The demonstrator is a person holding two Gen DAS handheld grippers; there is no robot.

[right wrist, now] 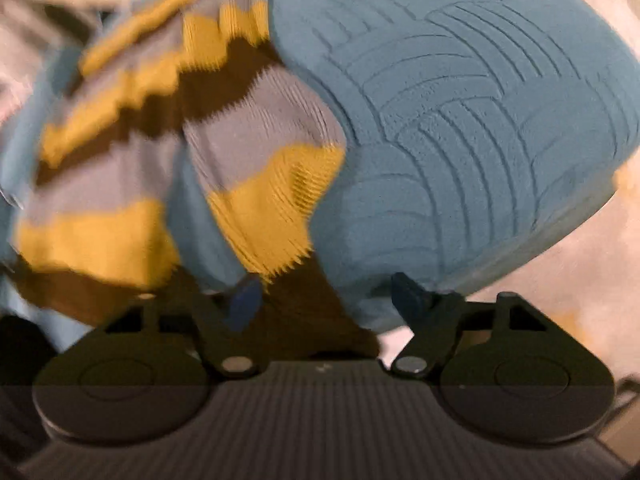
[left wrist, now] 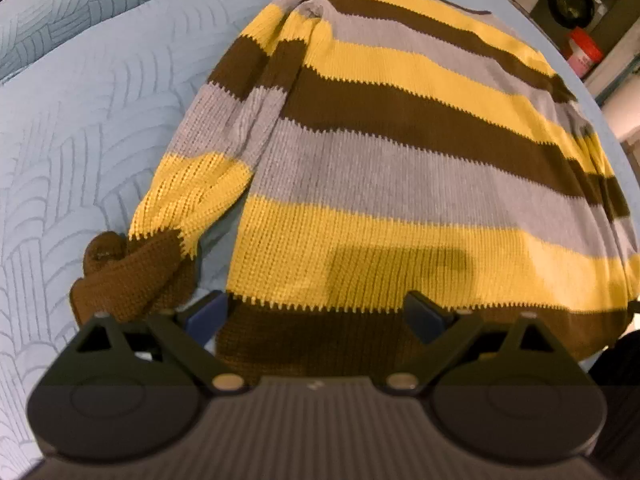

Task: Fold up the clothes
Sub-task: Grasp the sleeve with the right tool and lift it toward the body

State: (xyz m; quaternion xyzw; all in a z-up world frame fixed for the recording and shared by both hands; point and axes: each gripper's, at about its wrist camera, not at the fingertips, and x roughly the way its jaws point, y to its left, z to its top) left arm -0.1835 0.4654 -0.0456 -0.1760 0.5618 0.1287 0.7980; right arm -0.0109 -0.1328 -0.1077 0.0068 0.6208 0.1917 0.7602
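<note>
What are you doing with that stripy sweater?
Folding it. The sweater lies flat on a blue quilt. The left tool hangs open over the brown hem. The right tool is at the brown cuff of one sleeve, its jaws still apart; the picture is too blurred to show a grip.

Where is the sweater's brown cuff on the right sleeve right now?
In the right wrist view, the brown cuff lies between the right gripper's fingers, low centre, over the blue quilt.

Knit sweater [left wrist: 360, 152] in broad yellow, grey and dark brown stripes, lying on a light blue quilt [left wrist: 80, 120] stitched with curved fan lines.
</note>
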